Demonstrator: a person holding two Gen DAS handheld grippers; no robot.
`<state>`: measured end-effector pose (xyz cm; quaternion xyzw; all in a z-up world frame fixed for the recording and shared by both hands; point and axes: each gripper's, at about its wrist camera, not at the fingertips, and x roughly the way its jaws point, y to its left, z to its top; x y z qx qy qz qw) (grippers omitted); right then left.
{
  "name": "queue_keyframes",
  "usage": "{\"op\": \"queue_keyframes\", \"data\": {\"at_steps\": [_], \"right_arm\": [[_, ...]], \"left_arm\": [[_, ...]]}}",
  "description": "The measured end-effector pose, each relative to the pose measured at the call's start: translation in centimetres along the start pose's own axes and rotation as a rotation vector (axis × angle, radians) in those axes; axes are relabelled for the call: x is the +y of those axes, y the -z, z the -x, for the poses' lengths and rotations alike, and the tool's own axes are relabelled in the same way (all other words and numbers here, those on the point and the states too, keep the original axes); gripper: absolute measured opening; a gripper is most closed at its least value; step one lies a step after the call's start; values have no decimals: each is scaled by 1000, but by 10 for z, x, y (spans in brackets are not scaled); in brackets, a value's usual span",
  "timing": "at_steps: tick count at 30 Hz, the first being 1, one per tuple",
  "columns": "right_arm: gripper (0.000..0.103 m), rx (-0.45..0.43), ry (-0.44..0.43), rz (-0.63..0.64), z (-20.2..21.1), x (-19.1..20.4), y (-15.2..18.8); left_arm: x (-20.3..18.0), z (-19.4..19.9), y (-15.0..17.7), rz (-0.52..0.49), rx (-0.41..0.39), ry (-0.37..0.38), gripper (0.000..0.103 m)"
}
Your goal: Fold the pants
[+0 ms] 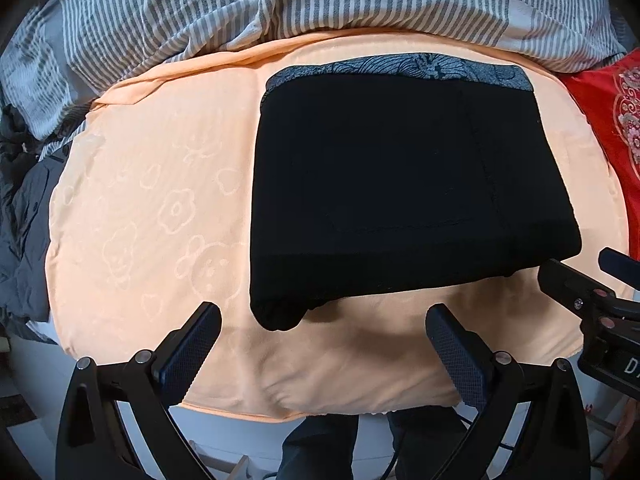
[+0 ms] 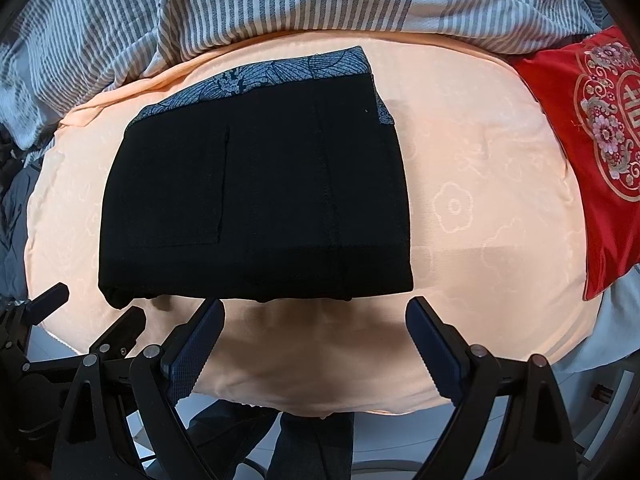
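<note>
Gripper fingers [image 1: 188,356] cut off; pants [image 1: 400,192] folded.

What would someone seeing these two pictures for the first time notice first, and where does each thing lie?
The eye lands first on the black pants, folded into a neat block on the peach blanket, with a grey patterned band along the far edge. Next comes the red cushion at the right edge, and the striped bedding bunched behind. Both the left gripper and the right gripper hang open, just short of the pants' near edge.
</note>
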<state>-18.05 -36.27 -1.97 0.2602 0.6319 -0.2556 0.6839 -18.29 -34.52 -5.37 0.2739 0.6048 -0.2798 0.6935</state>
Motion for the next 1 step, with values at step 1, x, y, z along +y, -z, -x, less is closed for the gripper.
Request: {"op": "queue_keyframes", "data": {"at_steps": [1], "right_arm": [[94,0,0,0,0,0,0]], "left_arm": [[0,0,0,0,0,1,103]]}}
